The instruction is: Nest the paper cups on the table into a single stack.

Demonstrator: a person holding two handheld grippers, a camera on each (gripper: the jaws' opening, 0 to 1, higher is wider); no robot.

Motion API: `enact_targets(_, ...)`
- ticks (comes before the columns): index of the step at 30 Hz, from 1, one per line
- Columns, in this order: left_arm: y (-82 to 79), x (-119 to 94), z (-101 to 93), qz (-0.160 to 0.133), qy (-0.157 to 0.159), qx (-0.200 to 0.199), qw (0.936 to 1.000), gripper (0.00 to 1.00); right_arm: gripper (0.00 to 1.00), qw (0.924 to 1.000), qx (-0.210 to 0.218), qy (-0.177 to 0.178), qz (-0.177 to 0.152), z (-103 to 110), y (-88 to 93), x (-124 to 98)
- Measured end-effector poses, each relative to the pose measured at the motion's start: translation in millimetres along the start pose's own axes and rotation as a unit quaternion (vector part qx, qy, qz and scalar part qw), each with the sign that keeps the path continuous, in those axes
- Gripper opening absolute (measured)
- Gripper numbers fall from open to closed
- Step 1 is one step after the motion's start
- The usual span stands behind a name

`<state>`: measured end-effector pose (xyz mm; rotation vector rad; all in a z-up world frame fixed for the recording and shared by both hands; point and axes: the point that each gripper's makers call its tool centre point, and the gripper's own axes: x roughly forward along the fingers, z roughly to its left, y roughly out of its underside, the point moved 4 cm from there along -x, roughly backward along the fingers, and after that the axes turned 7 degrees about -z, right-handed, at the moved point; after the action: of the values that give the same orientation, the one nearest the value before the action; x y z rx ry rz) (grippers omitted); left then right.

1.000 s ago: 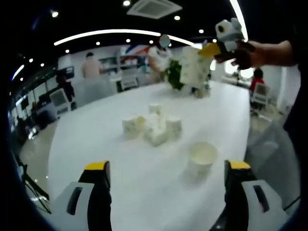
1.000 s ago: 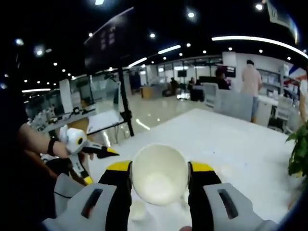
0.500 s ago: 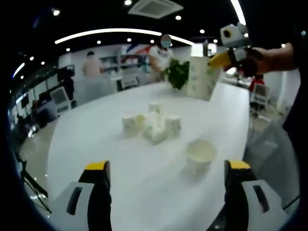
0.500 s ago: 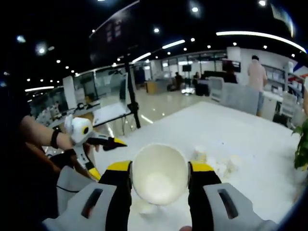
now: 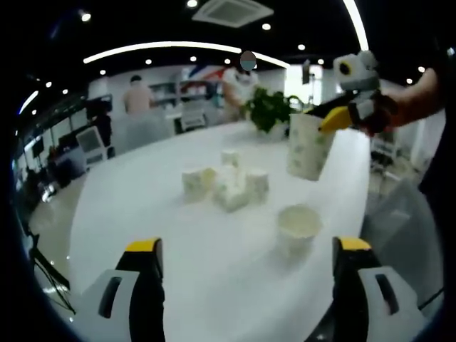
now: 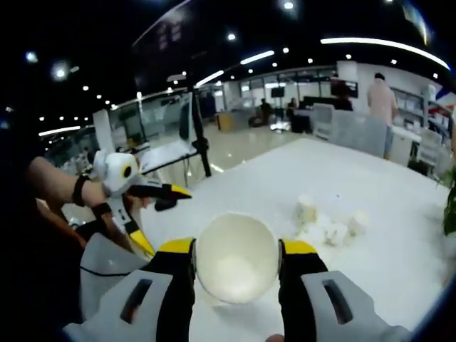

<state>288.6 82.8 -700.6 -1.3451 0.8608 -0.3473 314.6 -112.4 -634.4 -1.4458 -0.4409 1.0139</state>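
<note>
The right gripper point(image 6: 236, 265) has its fingers point(image 6: 176, 271) clenched on a patterned paper cup point(image 5: 308, 144), carried upright in the air above the white bench point(image 5: 142, 206). In the right gripper view the cup's open mouth faces the camera and its interior appears empty. In the left gripper view the right gripper point(image 5: 335, 117) holds the carried cup by its upper wall, above and slightly beyond a single upright cup point(image 5: 298, 229) that stands on the bench.

The left gripper point(image 5: 246, 285) is released, fingers point(image 5: 146, 281) spread wide and grasping nothing, with the standing cup ahead of them, toward the right finger.

Step in hand, as judged: seat the carried cup into the standing cup.
- Align the carried cup's base directly over the standing cup's mouth before lowering.
- Keep the carried cup vertical; a tilted base is likely to catch the rim and tip the lower cup, which is light and unrestrained.
- Lower straight down and release only once the cup has seated.
- The left gripper may steady the standing cup's wall if it shifts.

Containers:
- The standing cup is mouth up and looks empty, though its bottom is not clearly resolved.
- A cluster of paper cups point(image 5: 226, 183) sits farther along the bench, packed close together; some appear upright and at least one may lie on its side. Contents cannot be told.
- These remain to be nested
</note>
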Motion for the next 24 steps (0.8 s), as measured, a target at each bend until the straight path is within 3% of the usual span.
enact_targets(8,3.0,0.2,1.7,0.003,0.001,-0.002,1.0000,0.97,0.42,0.9996,-0.005,-0.022,0.015,18.1,16.4,15.4)
enact_targets(12,3.3,-0.7,2.8,0.003,-0.001,-0.003,1.0000,0.97,0.42,0.9986,-0.026,-0.035,0.028,25.9,25.7,23.8)
enact_targets(24,7.1,-0.1,-0.3,0.007,0.001,-0.010,0.9999,0.96,0.43,0.9965,-0.042,-0.051,0.050,30.1,48.0,36.4)
